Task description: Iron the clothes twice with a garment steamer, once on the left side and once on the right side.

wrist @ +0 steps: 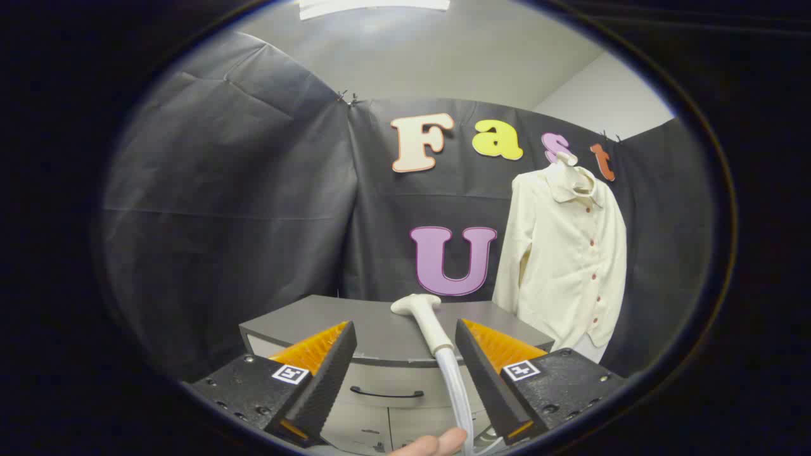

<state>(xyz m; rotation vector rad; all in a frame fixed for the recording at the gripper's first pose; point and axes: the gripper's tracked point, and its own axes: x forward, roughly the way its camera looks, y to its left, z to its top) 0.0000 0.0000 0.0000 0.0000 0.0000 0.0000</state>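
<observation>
steamer hose (457,392) runs out of view below (fingertip (437,442) also cropped).

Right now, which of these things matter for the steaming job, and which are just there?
For the job:
- steamer head, lying on the cabinet, with its hose
- cream shirt, hanging beyond it
- gripper, fingers open, holding nothing

Just there:
- grey cabinet
- a fingertip below the hose

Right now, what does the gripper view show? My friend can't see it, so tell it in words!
The open gripper faces a grey cabinet where a white steamer head lies, its hose running back between the fingers, nearer one of them. Beyond, a cream shirt hangs on the booth wall, and a fingertip shows by the hose.
</observation>
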